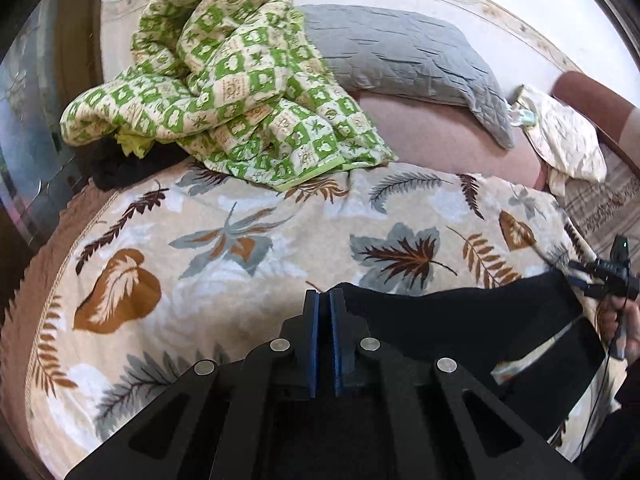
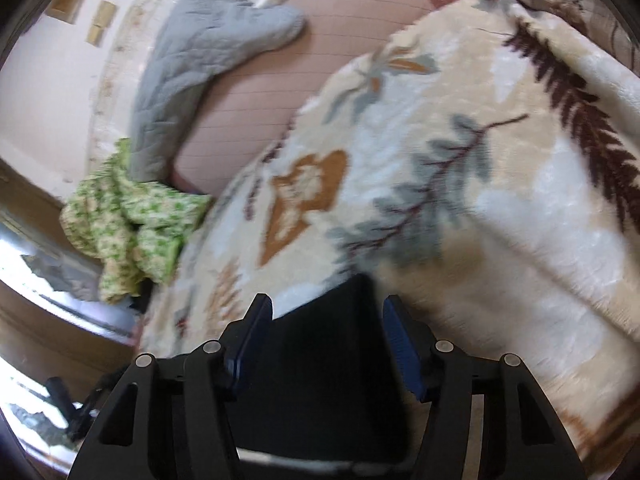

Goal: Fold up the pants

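Note:
Black pants (image 1: 460,328) lie on the leaf-print blanket (image 1: 240,240) at the lower right of the left wrist view. My left gripper (image 1: 324,300) is shut, its blue pads pinching the pants' left edge. My right gripper (image 1: 588,284) shows at the far right of that view, held in a hand at the pants' right end. In the right wrist view my right gripper (image 2: 326,312) is open, with the black pants (image 2: 320,360) lying between its blue-padded fingers (image 2: 400,344). That view is motion-blurred.
A green-checked quilt (image 1: 224,92) is heaped at the back left. A grey pillow (image 1: 404,56) and a cream cloth (image 1: 568,136) lie on the pink sheet (image 1: 440,136) behind the blanket. A wall runs behind the bed.

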Tool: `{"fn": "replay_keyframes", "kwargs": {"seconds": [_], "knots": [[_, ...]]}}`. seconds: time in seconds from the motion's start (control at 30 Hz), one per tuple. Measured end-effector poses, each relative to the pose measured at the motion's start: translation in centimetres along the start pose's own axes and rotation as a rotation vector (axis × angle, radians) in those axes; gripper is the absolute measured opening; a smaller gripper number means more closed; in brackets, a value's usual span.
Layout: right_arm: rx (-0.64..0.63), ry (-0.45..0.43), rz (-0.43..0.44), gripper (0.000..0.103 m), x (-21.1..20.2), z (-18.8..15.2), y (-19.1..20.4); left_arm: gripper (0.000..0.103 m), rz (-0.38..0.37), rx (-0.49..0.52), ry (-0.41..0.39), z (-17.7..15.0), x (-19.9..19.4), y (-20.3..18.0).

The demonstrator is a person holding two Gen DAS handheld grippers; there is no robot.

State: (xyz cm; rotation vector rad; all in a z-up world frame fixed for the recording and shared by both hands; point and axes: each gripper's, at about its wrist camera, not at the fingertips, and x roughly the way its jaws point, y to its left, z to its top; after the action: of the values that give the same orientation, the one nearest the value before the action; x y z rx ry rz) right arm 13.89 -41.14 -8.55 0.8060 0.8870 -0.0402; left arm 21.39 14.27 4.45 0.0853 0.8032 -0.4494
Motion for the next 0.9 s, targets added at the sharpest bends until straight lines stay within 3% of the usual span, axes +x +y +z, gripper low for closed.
{"fn": "replay_keyframes", "kwargs": {"seconds": [0.2, 0.23, 0.27, 0.3, 0.37, 0.5, 0.63, 0.77, 0.9], "knots": [[-0.046, 0.051, 0.055, 0.053, 2.2, 1.2, -0.6, 0.004, -0.003, -0.068, 0.019, 0.5, 0.8, 0.4], [-0.065, 0.061, 0.052, 0.039, 2.5, 1.4, -0.6, 0.004, 0.007, -0.063, 0.022, 0.6, 1.0, 0.4], [-0.082, 0.08, 0.053, 0.017, 2.7, 1.4, -0.6, 0.004, 0.008, -0.061, 0.027, 0.6, 1.1, 0.4], [-0.088, 0.104, 0.063, 0.006, 2.8, 1.4, -0.7, 0.004, 0.009, -0.063, 0.03, 0.7, 1.2, 0.5], [-0.11, 0.113, 0.065, 0.006, 2.5, 1.1, -0.9, 0.004, 0.013, -0.059, 0.032, 0.8, 1.3, 0.5], [-0.172, 0.049, 0.062, 0.005, 0.2, 0.7, 0.2, 0.003, 0.021, -0.057, 0.016, 0.7, 0.8, 0.6], [-0.269, 0.004, 0.055, 0.005, -2.9, -0.7, 1.7, 0.003, 0.033, 0.01, -0.015, -0.8, -1.0, 0.0], [-0.404, 0.01, 0.048, 0.005, -6.3, -3.4, 2.7, 0.003, 0.027, 0.062, -0.06, -4.7, -4.5, 0.3], [-0.586, 0.085, 0.09, 0.006, -10.1, -8.0, 3.8, 0.004, -0.014, 0.04, -0.063, -10.7, -7.7, 2.2]]}}
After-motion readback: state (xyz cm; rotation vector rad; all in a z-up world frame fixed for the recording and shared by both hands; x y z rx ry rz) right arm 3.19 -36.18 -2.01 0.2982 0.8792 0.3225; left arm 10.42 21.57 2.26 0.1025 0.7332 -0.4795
